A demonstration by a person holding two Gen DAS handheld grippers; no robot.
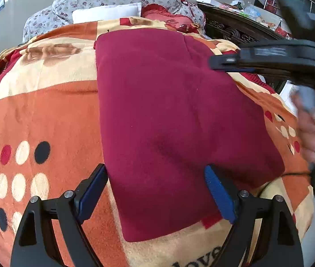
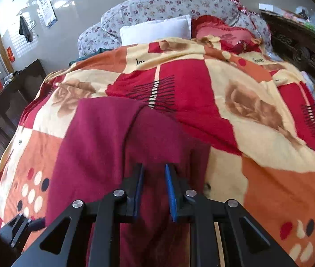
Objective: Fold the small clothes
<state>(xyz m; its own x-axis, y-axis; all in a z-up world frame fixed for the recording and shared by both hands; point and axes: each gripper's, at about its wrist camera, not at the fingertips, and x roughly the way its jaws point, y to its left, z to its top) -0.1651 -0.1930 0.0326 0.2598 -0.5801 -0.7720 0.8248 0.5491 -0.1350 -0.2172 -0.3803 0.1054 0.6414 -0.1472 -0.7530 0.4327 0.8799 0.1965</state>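
A maroon garment (image 1: pixel 168 111) lies folded flat on the patterned blanket (image 1: pixel 46 111) of a bed. My left gripper (image 1: pixel 155 169) stands wide open over the garment's near left corner, one pad at the cloth's left edge and the other on top of it. My right gripper (image 1: pixel 215 63) hovers above the garment's far right edge, held by a person's hand (image 1: pixel 313 129). In the right wrist view the right gripper (image 2: pixel 154 166) has a narrow gap between its blue pads. The garment (image 2: pixel 95 144) lies beneath it, with no cloth pinched between the pads. One of the left gripper's fingers (image 2: pixel 33 223) shows at the lower left.
A white pillow (image 2: pixel 155 31), a red frilled pillow (image 2: pixel 224 37) and a floral quilt (image 2: pixel 168 6) are piled at the bed's far end. A dark carved wooden piece (image 2: pixel 301 49) with clutter runs along the right. A dark side table (image 2: pixel 13 89) stands left of the bed.
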